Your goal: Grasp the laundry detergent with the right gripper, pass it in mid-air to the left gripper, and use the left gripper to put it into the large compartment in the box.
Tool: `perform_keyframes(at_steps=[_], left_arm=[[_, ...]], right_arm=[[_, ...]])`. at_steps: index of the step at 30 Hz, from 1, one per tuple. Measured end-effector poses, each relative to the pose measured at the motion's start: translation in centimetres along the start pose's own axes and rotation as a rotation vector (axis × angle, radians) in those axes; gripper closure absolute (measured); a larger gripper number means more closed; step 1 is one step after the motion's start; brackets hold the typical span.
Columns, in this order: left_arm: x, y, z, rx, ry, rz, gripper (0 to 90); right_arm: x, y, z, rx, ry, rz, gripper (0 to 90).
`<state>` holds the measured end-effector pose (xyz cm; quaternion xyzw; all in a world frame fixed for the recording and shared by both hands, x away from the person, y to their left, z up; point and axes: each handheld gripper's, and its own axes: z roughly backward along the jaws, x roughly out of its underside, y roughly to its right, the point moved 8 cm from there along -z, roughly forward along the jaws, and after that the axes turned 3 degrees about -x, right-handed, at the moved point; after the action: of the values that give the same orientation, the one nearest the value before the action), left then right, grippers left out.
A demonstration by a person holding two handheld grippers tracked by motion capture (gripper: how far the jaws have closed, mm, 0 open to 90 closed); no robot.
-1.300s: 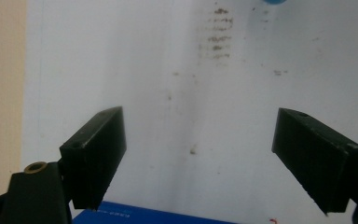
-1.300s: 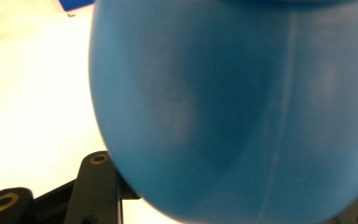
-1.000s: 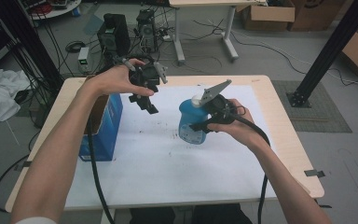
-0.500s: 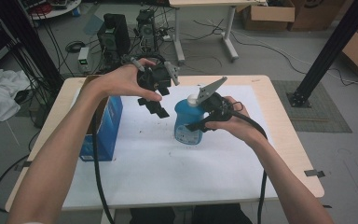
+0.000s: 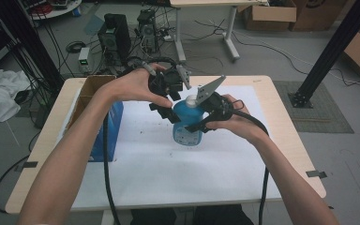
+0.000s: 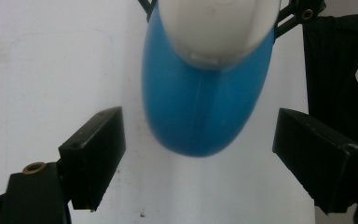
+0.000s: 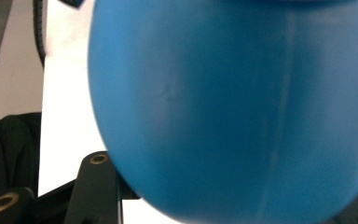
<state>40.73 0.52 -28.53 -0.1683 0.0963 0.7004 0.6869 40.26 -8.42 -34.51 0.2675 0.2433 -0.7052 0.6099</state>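
Surface (image 5: 281,140) w/ a white sheet (image 5: 136,159) over most of it; open blue box (image 5: 98,136) stands at its left edge. Blue bottle (image 5: 187,122) w/ a white cap (image 5: 192,100) is near the middle of the sheet, upright; can't tell from the high view if its base touches the sheet.

Right tongs (image 5: 194,119) come in from the right side and are clamped round the bottle's body, as closed as the bottle allows. In the right gripper view the bottle (image 7: 233,107) sits right between the black jaws, pressed against them.

Left tongs (image 5: 168,110) hang at the bottle's upper left, just beside the cap, jaws spread wide, holding nothing. In the left gripper view the bottle (image 6: 205,102) and cap (image 6: 219,25) lie ahead, centred btw the two jaws, clear gap each side, not touching.
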Motion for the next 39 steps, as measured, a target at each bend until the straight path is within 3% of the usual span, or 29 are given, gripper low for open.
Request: perform_keyframes(at_steps=[10, 32, 39], left_arm=[[-0.6, 0.4, -0.6, 0.000, 0.028, 0.014, 17.8], [-0.7, 0.5, -2.1, -0.009, 0.024, 0.031, 19.2], [-0.9, 0.5, -2.0, -0.001, 0.064, 0.057, 22.5]], right_arm=[[0.0, -0.2, -0.4, -0.045, -0.001, 0.042, 45.7], [-0.3, -0.4, -0.8, -0.054, -0.002, 0.047, 45.6], [-0.3, -0.4, -0.9, -0.045, -0.003, 0.050, 45.7]])
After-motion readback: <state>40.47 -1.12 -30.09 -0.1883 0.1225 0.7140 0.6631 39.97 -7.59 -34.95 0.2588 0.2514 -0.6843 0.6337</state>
